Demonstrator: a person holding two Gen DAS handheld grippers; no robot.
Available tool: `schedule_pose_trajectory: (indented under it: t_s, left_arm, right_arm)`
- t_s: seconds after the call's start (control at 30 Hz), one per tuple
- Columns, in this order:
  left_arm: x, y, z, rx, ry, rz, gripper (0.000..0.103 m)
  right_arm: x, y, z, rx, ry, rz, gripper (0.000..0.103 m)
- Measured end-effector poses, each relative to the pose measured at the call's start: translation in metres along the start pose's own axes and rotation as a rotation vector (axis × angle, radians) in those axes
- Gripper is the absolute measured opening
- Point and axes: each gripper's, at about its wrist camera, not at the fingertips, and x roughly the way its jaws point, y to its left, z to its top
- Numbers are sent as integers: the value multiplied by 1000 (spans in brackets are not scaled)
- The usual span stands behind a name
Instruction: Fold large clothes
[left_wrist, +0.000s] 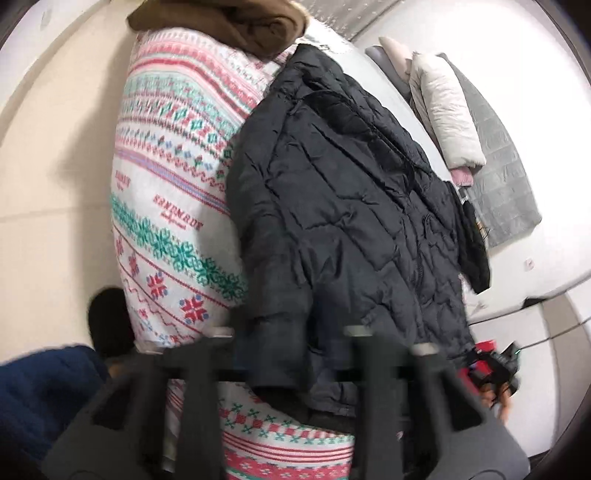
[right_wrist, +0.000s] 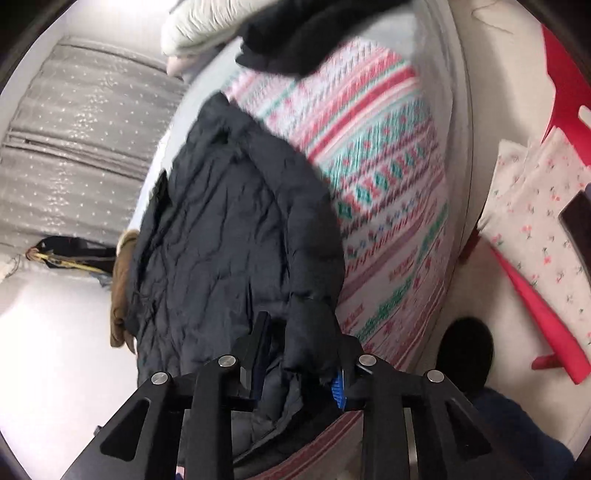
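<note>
A dark quilted puffer jacket (left_wrist: 343, 206) lies on a patterned red, green and white quilt (left_wrist: 166, 206). It also shows in the right wrist view (right_wrist: 221, 236) on the same quilt (right_wrist: 384, 177). My left gripper (left_wrist: 288, 354) sits at the jacket's near sleeve end; its jaws are wide apart with the cuff between them, motion-blurred. My right gripper (right_wrist: 299, 354) has its jaws apart around the jacket's sleeve cuff (right_wrist: 310, 343), with a blue pad showing on the right finger.
A brown garment (left_wrist: 221, 22) lies at the quilt's far end. Folded pale and grey padded clothes (left_wrist: 447, 107) lie on the white surface at right. A red stool with floral cloth (right_wrist: 535, 221) stands beside the bed. A dark shoe (right_wrist: 465, 350) is on the floor.
</note>
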Motion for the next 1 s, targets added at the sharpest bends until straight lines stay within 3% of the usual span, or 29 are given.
schedule_pose_trajectory:
  t_s: [0.07,0.1,0.2,0.5,0.7,0.83,1.0]
  left_arm:
    - [-8,-2,-1,-4,-28,-14,16]
    - [-14,-3,-2,-2,-42,-22,15]
    - [-27,-11,-6,27,-83,-22,14]
    - [-75,-14,-25,74,-174,-89,13]
    - [-65,-13,-43,90,-124,-34,12]
    - [-93,-33,-51,155,-202,-68,12]
    - [-137,-45,-42,151,-287,-158,12]
  right_arm:
    - [-9,9,-1,-37,-55,-18,8]
    - [-20,15,-1,-59,-104,0,6]
    - [-54,32,-6,-116,-209,74,5]
    - [-109,34,-33,-154,-371,176,4]
    - [-101,6,-43,-75,-328,152,4]
    - [-134,19,-63,-174,-445,238,4]
    - [-167,20,-81,-194,-562,346,4]
